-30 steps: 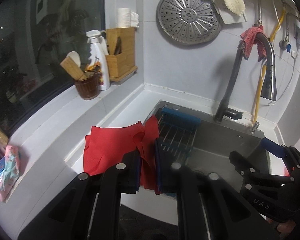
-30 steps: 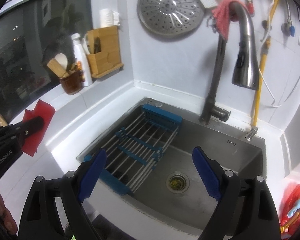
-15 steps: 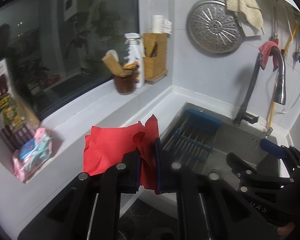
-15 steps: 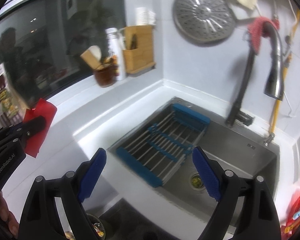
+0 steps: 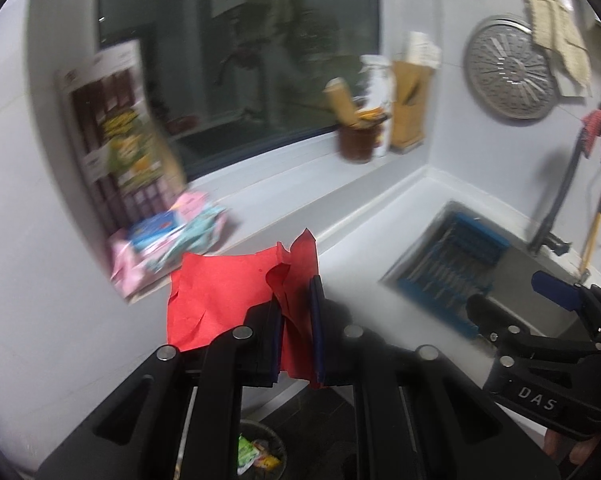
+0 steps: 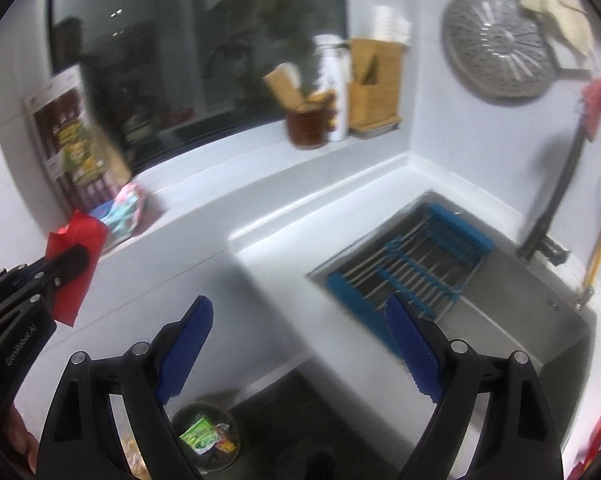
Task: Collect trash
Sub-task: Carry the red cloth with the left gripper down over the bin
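A white kitchen counter wraps a corner under a dark window. The right wrist view alone shows the steel sink basin beyond its blue drying rack; the left wrist view shows the rack only. Far left, snack packets lie before a leaning printed box. On the floor below the counter edge stands a trash bin holding wrappers. The left gripper is clenched on a red paper, held above the counter. The right gripper is spread wide, empty.
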The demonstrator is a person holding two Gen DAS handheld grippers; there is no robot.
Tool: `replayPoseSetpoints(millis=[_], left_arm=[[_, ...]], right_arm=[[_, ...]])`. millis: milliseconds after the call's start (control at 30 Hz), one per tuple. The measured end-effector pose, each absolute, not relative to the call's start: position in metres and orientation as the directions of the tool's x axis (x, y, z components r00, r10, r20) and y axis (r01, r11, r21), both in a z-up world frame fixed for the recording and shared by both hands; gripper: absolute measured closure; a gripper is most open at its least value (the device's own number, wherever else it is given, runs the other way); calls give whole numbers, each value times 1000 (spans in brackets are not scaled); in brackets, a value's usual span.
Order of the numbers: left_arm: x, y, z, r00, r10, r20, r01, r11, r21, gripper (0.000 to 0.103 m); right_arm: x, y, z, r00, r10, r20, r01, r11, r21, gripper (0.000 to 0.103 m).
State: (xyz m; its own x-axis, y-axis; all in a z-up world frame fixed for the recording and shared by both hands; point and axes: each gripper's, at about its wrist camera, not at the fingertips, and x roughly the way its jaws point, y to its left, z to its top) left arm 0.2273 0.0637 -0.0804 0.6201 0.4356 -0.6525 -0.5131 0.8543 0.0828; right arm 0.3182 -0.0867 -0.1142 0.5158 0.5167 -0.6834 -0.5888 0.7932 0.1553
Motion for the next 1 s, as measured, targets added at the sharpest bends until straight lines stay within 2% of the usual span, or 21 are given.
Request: replayPoseSetpoints(millis=[500, 1000], left_arm=[[125, 142, -122, 441, 545, -713, -705, 702, 100, 90], [56, 209, -251, 221, 475, -852, -836, 543, 86, 90]], right_arm=[[229, 25, -141, 345, 571, -745, -772, 624, 121, 18], [168, 106, -232, 212, 448, -868, -869, 493, 42, 18]])
